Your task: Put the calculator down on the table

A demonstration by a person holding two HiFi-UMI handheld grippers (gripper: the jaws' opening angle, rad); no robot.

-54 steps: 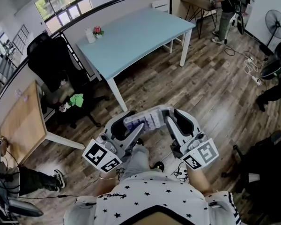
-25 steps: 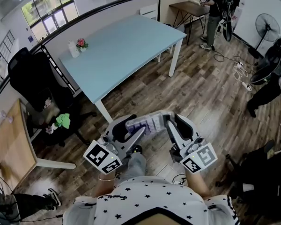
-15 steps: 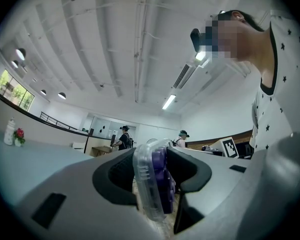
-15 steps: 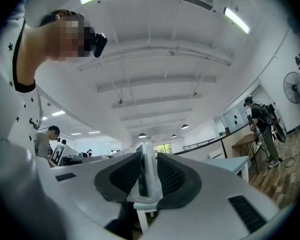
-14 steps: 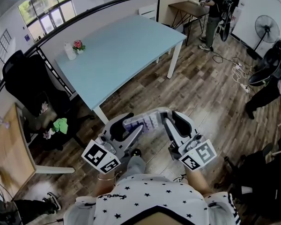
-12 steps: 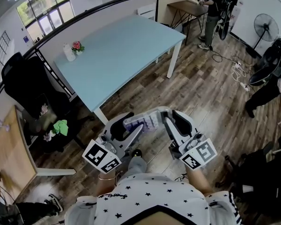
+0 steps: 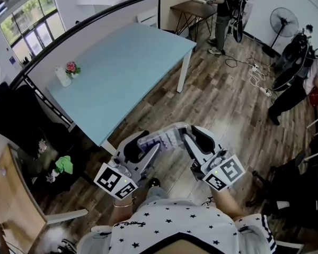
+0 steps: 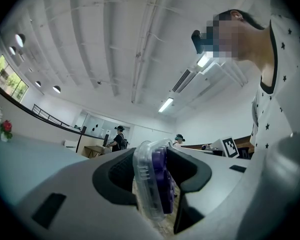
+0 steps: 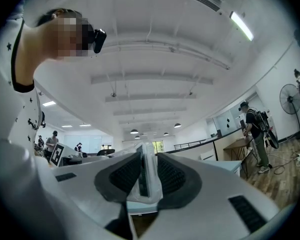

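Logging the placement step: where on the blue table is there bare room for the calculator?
Almost the whole blue table is bare, from its near corner by the calculator to the far right end. Only its far left corner is taken, by a white bottle and a small flower pot. Left of the table, a black chair crowds the gap.

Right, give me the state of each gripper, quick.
Left gripper: closed on one end of the calculator.
Right gripper: closed on the calculator's other end.
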